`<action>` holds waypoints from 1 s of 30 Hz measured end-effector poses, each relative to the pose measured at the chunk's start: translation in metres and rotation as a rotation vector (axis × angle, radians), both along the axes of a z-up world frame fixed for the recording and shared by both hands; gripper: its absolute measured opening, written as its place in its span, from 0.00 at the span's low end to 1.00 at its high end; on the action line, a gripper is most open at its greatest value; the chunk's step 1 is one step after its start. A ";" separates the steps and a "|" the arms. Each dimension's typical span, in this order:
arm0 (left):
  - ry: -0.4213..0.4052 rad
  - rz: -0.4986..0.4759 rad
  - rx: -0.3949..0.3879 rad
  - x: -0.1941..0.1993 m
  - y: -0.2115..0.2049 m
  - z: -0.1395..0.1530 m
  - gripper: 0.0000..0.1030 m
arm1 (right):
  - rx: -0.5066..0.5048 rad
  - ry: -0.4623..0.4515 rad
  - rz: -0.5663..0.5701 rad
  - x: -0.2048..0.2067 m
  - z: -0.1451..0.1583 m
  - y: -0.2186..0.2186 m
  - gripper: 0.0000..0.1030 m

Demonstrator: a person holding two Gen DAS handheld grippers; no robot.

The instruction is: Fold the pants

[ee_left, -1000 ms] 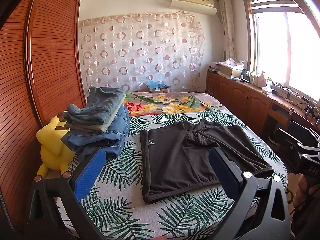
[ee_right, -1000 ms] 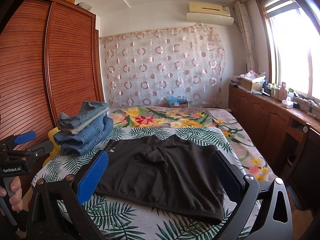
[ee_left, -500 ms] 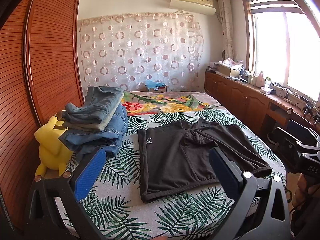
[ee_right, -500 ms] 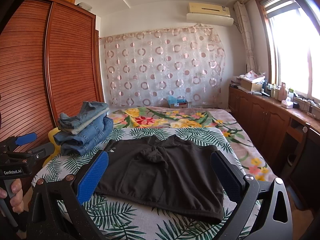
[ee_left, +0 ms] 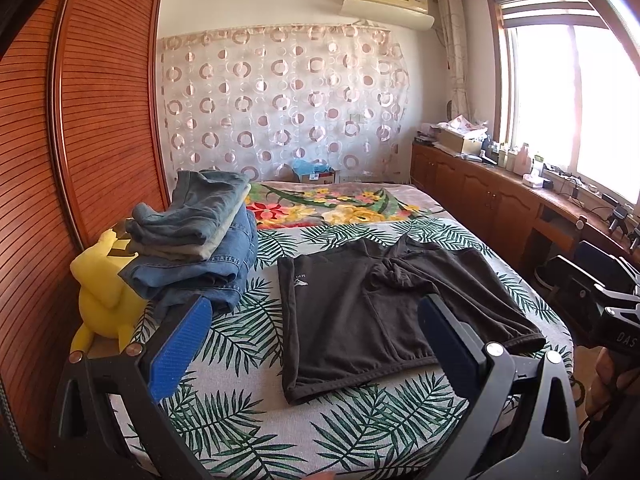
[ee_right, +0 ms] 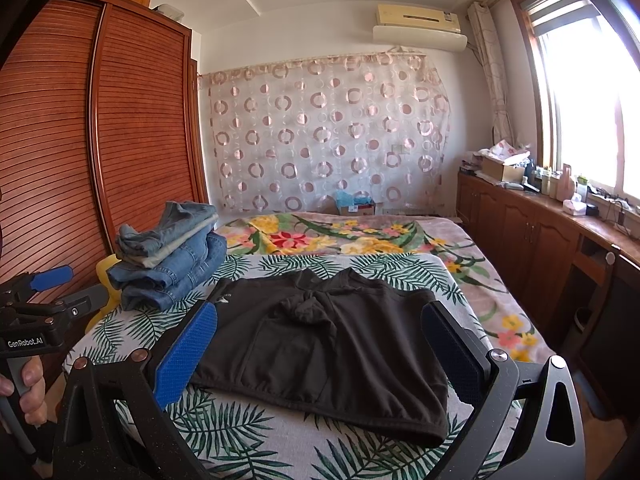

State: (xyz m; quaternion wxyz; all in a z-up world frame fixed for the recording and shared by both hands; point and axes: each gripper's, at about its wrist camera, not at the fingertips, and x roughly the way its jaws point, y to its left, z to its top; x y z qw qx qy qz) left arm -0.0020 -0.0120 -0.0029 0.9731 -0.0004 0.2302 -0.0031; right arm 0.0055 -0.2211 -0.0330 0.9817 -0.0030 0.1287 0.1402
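Dark brown pants (ee_left: 372, 312) (ee_right: 320, 352) lie flat on the leaf-print bed cover, waistband toward the near edge, crotch fabric bunched in the middle. My left gripper (ee_left: 316, 340) hovers open above the near edge of the bed, short of the pants, its blue pads (ee_left: 180, 348) wide apart. My right gripper (ee_right: 320, 352) is open too, held in front of the pants with nothing between its fingers (ee_right: 186, 354). In the right wrist view the left gripper (ee_right: 44, 292) shows at the far left, held by a hand.
A stack of folded jeans (ee_left: 196, 240) (ee_right: 168, 256) sits at the bed's left side on a yellow plush toy (ee_left: 104, 292). A wooden wardrobe (ee_left: 60, 160) stands at the left. A wooden counter (ee_left: 520, 204) with clutter runs under the window on the right. A floral blanket (ee_right: 340, 240) covers the far bed.
The left wrist view has shifted slightly, with the pants sitting a bit more left and the bed edge lower. The right gripper has barely moved. Both stay open.
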 end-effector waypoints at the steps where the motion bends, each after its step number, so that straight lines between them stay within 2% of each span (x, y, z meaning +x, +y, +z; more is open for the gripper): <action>1: 0.000 -0.001 0.000 0.000 0.002 0.000 1.00 | -0.001 0.001 0.001 0.000 0.000 0.000 0.99; 22: 0.003 0.001 -0.001 0.000 0.002 0.000 1.00 | -0.001 -0.002 0.001 0.000 0.000 -0.001 0.99; 30: 0.022 -0.012 0.002 0.005 -0.005 -0.013 1.00 | 0.000 0.005 -0.001 0.003 -0.001 -0.004 0.99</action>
